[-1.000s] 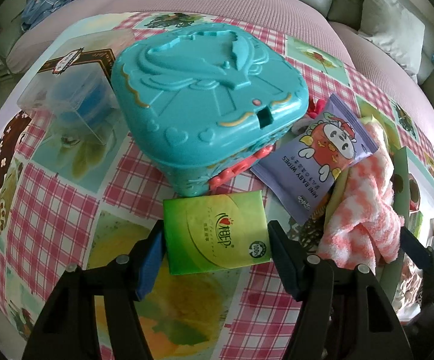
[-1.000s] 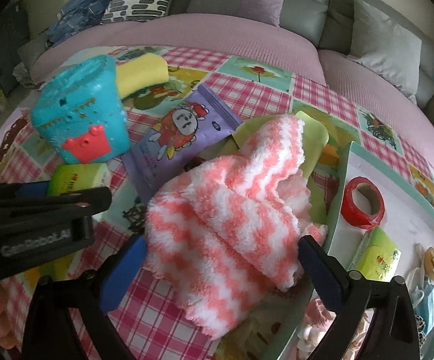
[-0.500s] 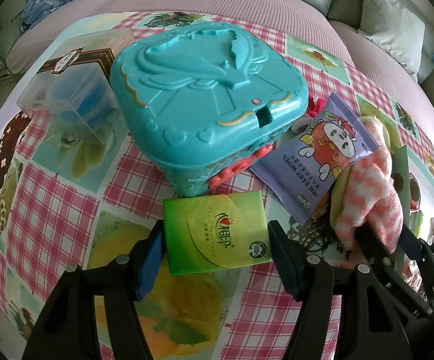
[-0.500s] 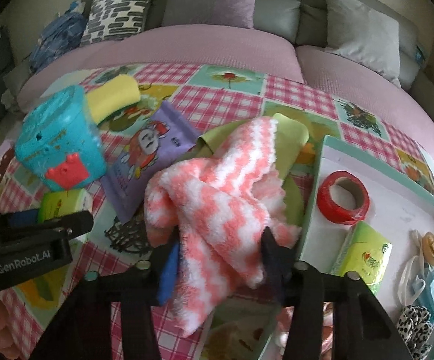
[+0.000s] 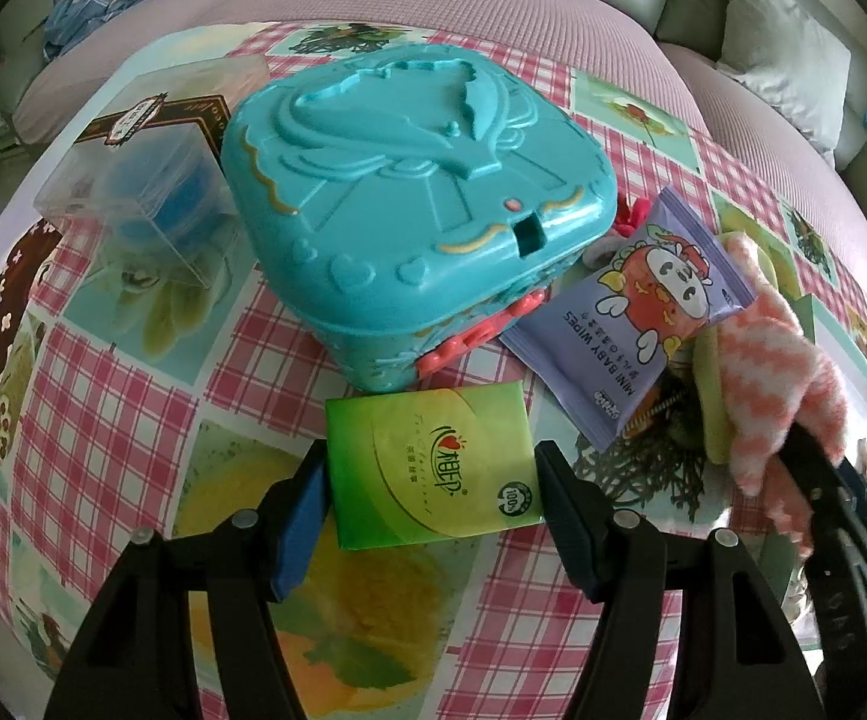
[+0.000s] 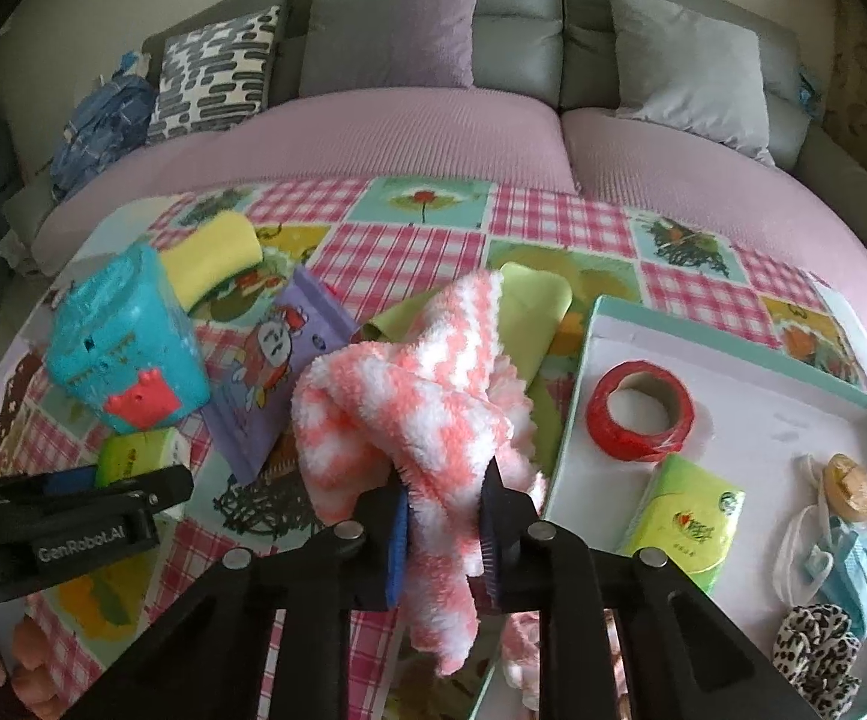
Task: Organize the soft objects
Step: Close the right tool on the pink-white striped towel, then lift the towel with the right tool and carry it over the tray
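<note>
A pink-and-white fluffy cloth [image 6: 421, 396] hangs bunched between the blue pads of my right gripper [image 6: 442, 516]. The jaws are closing and press on it. The cloth's upper end lies on a light green cloth [image 6: 529, 306] on the checked tablecloth. In the left wrist view the same fluffy cloth [image 5: 781, 372] sits at the right edge. My left gripper [image 5: 430, 498] points steeply down, shut on a green tissue pack [image 5: 433, 462] with both pads against the pack's sides.
A teal toy case [image 5: 409, 198], a purple baby wipes pack [image 5: 631, 324] and a clear plastic box [image 5: 139, 180] lie beyond the left gripper. At right, a teal-rimmed tray [image 6: 733, 372] holds red tape [image 6: 640, 414], another tissue pack [image 6: 685, 516] and a face mask [image 6: 853, 564]. A sofa runs behind.
The right jaws have gone from wide apart to squeezing the fluffy cloth, which is now bunched and pulled up. The left gripper and its tissue pack have not moved.
</note>
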Available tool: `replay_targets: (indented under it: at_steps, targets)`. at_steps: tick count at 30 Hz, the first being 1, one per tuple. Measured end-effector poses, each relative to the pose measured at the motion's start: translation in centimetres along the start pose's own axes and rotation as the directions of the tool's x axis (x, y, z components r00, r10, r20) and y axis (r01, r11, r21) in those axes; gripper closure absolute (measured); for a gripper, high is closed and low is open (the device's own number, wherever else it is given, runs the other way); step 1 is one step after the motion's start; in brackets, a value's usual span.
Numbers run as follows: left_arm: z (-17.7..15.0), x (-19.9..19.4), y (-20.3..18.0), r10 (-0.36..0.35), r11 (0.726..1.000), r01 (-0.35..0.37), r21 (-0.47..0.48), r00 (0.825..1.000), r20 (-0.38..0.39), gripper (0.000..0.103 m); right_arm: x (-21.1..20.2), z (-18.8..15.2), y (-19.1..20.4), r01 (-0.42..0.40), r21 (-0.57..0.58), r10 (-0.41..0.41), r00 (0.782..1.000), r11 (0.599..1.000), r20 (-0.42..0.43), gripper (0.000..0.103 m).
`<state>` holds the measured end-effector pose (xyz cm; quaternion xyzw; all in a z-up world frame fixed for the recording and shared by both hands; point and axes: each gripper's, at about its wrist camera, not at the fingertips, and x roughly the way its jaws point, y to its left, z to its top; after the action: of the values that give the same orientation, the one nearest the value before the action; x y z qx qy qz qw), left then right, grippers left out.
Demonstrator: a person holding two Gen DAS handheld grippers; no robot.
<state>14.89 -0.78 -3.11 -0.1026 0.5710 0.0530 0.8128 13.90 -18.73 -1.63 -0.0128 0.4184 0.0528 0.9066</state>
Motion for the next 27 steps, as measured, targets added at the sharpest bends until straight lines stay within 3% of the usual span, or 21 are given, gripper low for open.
replay_targets:
  at_steps: [20,27]
  targets:
    - [0.0,-0.3,-0.4,-0.017,0.999,0.016,0.032,1.0,0.013,0.037,-4.4,0.9,-1.4,-0.022,0.042,0.017,0.993,0.999,0.116,0.085]
    - [-0.1,-2.7,-1.0,-0.042,0.998,0.038,0.052,0.997,0.068,0.037,-5.7,1.1,-1.9,-0.022,0.057,0.013,0.988,0.998,0.154,0.085]
